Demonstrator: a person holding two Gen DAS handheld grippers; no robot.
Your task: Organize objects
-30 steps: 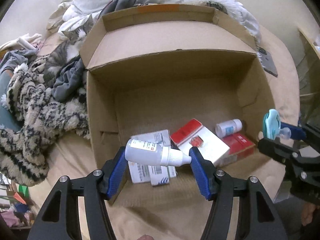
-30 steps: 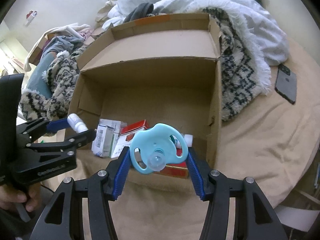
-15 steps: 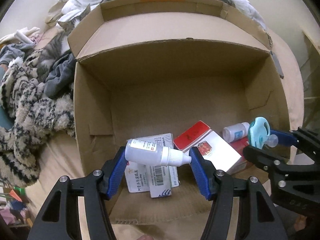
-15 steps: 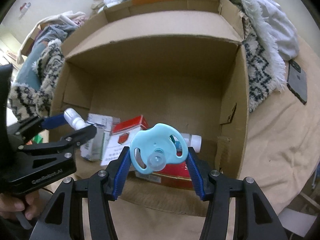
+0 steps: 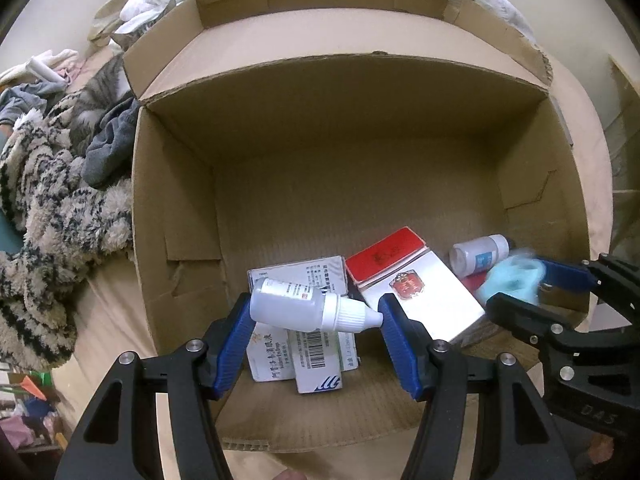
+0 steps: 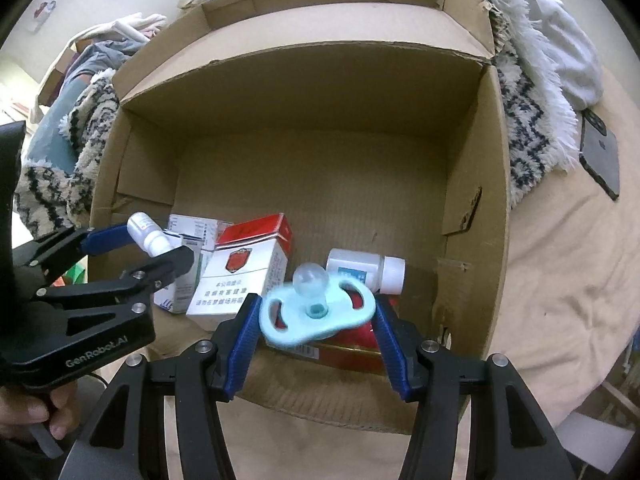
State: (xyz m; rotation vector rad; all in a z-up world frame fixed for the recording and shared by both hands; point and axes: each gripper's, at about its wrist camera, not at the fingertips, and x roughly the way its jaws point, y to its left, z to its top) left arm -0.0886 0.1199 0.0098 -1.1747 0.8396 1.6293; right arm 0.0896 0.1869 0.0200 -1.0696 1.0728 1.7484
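An open cardboard box (image 5: 180, 216) lies below both grippers. My left gripper (image 5: 316, 312) is shut on a small white dropper bottle (image 5: 292, 310), held crosswise with its cap to the right, over the box's near left part. My right gripper (image 6: 316, 308) hangs over the near right part. Its jaws are opening, and a light blue pacifier (image 6: 320, 316), blurred and tipped flat, sits loose between the pads. On the box floor lie white medicine cartons (image 5: 296, 356), a red-and-white carton (image 5: 416, 292), a white pill bottle (image 6: 364, 270) and a flat red box (image 6: 352, 344).
A patterned fleece blanket (image 5: 52, 232) with a tabby cat (image 5: 96, 108) and a grey cloth lies left of the box. White bedding is piled behind it. A dark phone (image 6: 600, 156) rests on the beige sheet to the right. A hand (image 6: 40, 412) grips the left tool.
Both grippers have sunk closer to the box. The right jaws have spread, and the pacifier has tipped from upright to flat and blurred between them. The left grip on the bottle is unchanged.
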